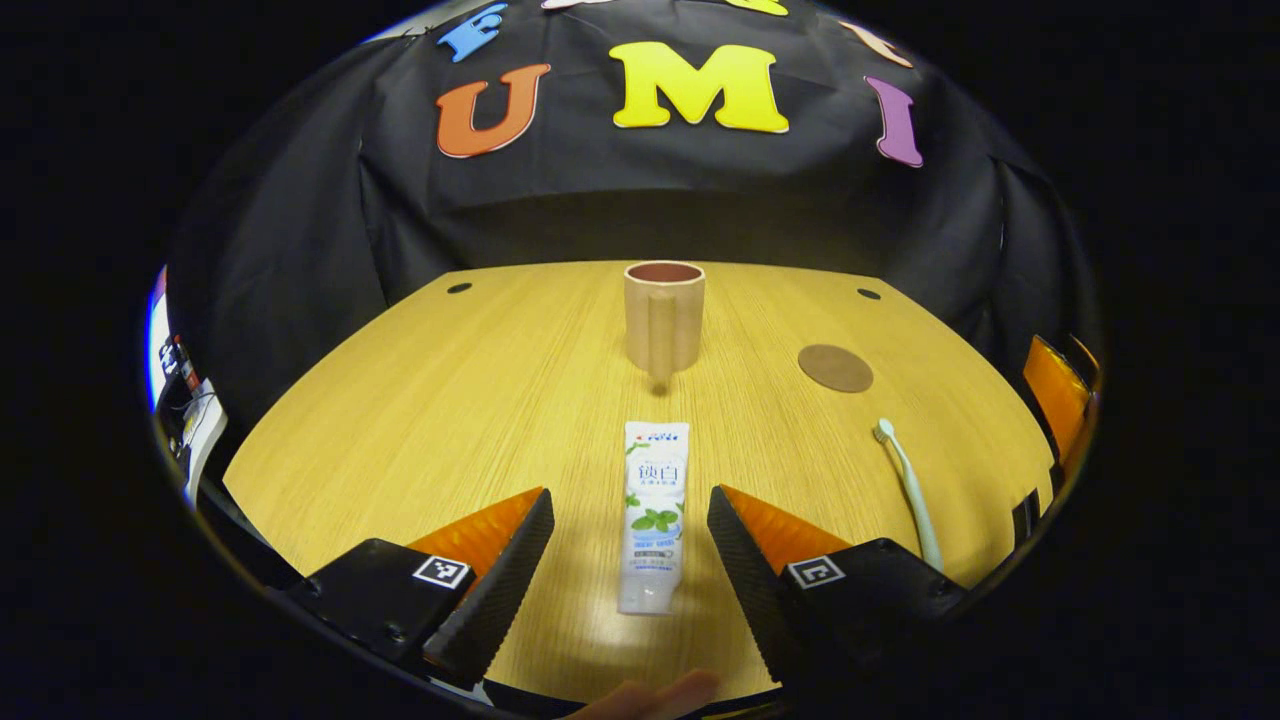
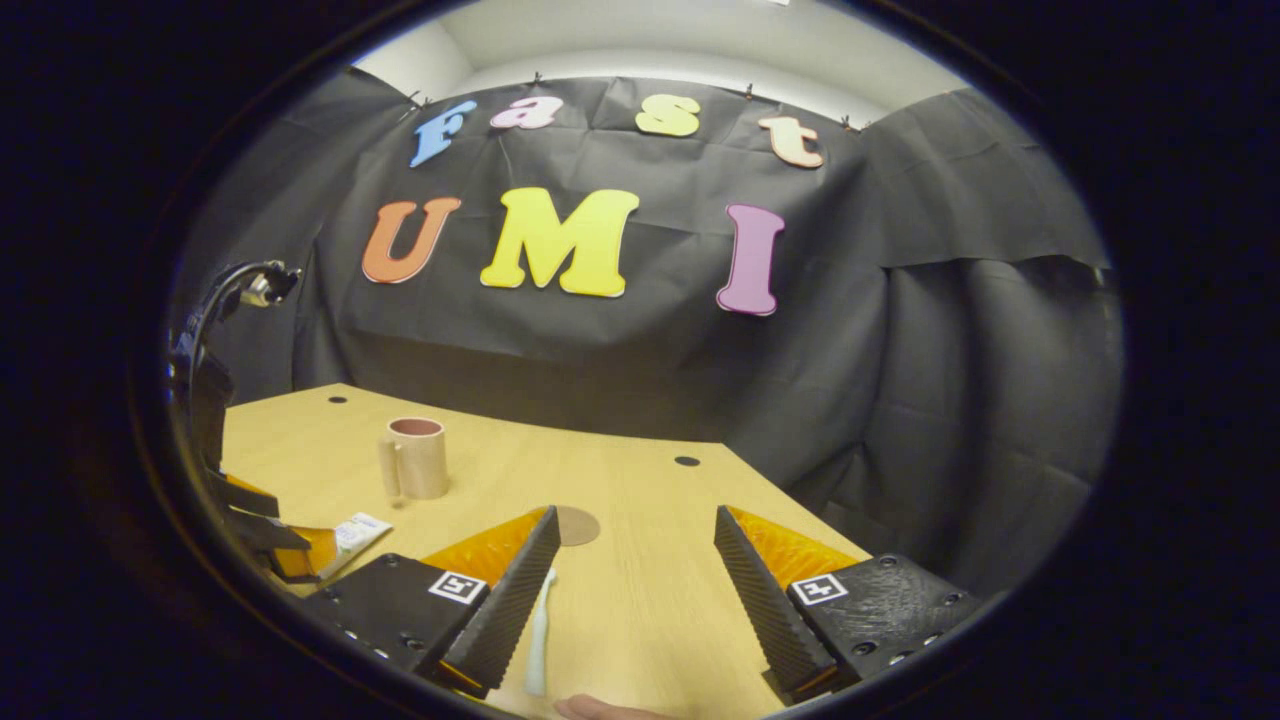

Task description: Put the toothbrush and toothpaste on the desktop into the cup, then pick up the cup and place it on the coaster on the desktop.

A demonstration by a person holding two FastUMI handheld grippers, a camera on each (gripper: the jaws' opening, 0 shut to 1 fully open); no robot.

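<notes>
A white toothpaste tube (image 1: 653, 516) lies flat on the wooden desktop (image 1: 480, 400), lengthwise between the fingers of my left gripper (image 1: 630, 530), which is open and above it. Beyond the tube stands a tan cup (image 1: 663, 315), handle toward me. A round brown coaster (image 1: 835, 368) lies to the cup's right, and a pale toothbrush (image 1: 908, 487) lies nearer, at the right. My right gripper (image 2: 635, 570) is open over the desk, the toothbrush (image 2: 540, 625) beside its left finger. The cup (image 2: 414, 458), coaster (image 2: 577, 524) and toothpaste tube (image 2: 352, 535) lie to its left.
Black cloth walls close the booth behind and beside the desk. Small dark holes (image 1: 459, 288) (image 1: 868, 294) mark the desk's far corners. The other gripper (image 2: 265, 535) shows at the left edge of the right gripper view. A fingertip (image 1: 650, 695) shows at the bottom.
</notes>
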